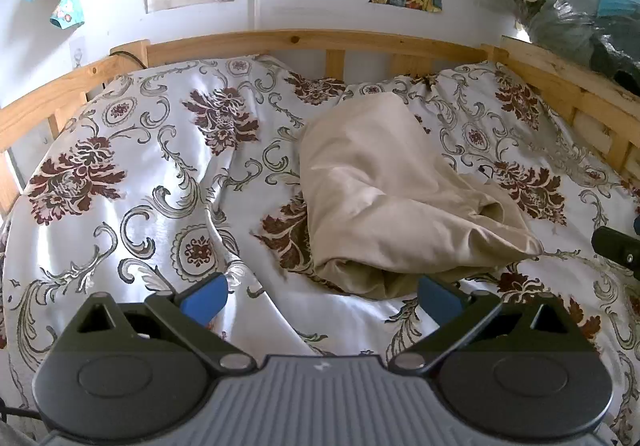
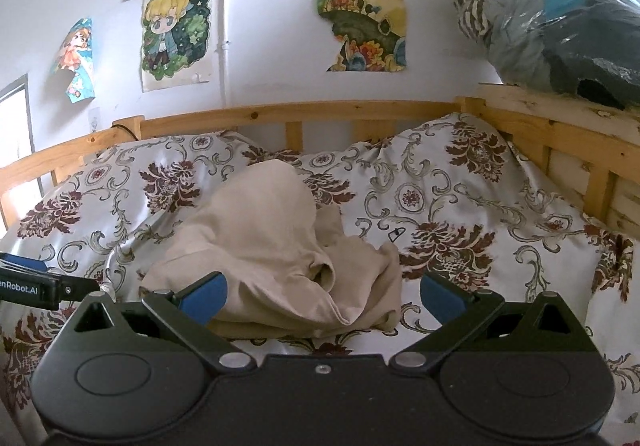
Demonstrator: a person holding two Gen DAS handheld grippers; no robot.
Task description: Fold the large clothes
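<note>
A beige garment (image 1: pixel 392 198) lies crumpled in a loose heap on the flowered bedspread (image 1: pixel 140 174); the right wrist view shows the same garment (image 2: pixel 272 246) just ahead, on the same bedspread (image 2: pixel 460 214). My left gripper (image 1: pixel 322 296) hovers open in front of the heap's near edge, with nothing between its blue pads (image 1: pixel 204 298). My right gripper (image 2: pixel 322 296) is open too, its blue pads (image 2: pixel 442 300) on either side of the heap's near edge without pinching it. The right gripper's dark tip (image 1: pixel 616 250) shows at the left view's right edge. The left gripper's body (image 2: pixel 36 286) shows at the right view's left edge.
A wooden bed rail (image 1: pixel 304 42) runs around the far and right sides of the bed. Posters (image 2: pixel 176 34) hang on the white wall. A clear plastic bag of clothes (image 2: pixel 560 22) sits on the right rail corner. A window edge (image 2: pixel 16 150) shows at far left.
</note>
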